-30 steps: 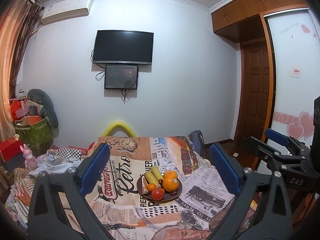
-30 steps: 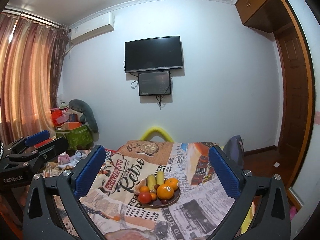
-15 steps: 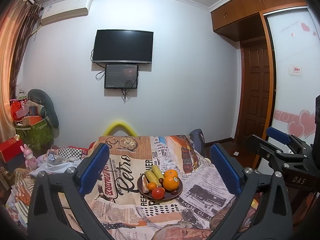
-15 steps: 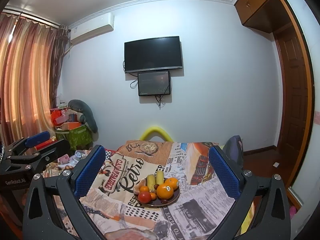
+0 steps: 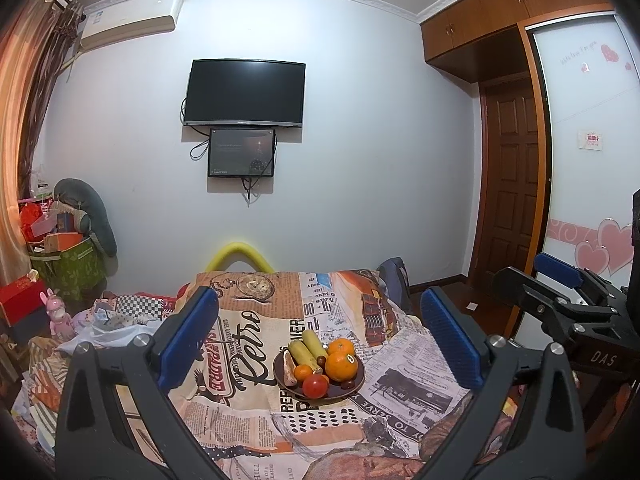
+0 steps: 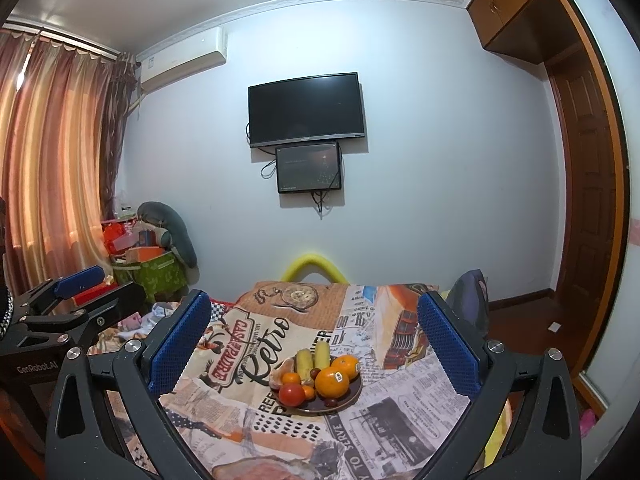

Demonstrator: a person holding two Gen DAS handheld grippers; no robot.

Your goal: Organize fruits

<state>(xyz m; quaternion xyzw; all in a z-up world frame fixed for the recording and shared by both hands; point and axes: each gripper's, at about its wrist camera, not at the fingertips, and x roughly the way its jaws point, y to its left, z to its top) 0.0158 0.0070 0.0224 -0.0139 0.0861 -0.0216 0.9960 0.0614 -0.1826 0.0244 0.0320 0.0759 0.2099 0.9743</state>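
Note:
A dark plate [image 5: 357, 380] [image 6: 352, 397] of fruit sits on a table under a newspaper-print cloth [image 5: 248, 340] [image 6: 240, 352]. It holds two big oranges [image 5: 341, 365] [image 6: 332, 382], a red tomato [image 5: 315, 385] [image 6: 292, 394], two yellow-green bananas [image 5: 307, 350] [image 6: 313, 358], small tangerines and dark berries. My left gripper [image 5: 320, 336] hangs open well short of the plate, nothing between its blue pads. My right gripper [image 6: 314, 332] is open too, at about the same distance. Each gripper shows at the edge of the other's view.
A wall TV [image 5: 245, 94] with a small screen below faces me. Left of the table lie heaped bedding, a green box [image 5: 68, 268] and toys. A wooden door [image 5: 512, 184] and wardrobe stand right. A yellow foam arch [image 5: 239, 256] rises behind the table.
Both views have shifted only slightly; the plate sits marginally higher in the left wrist view. Both grippers stay open and hold nothing.

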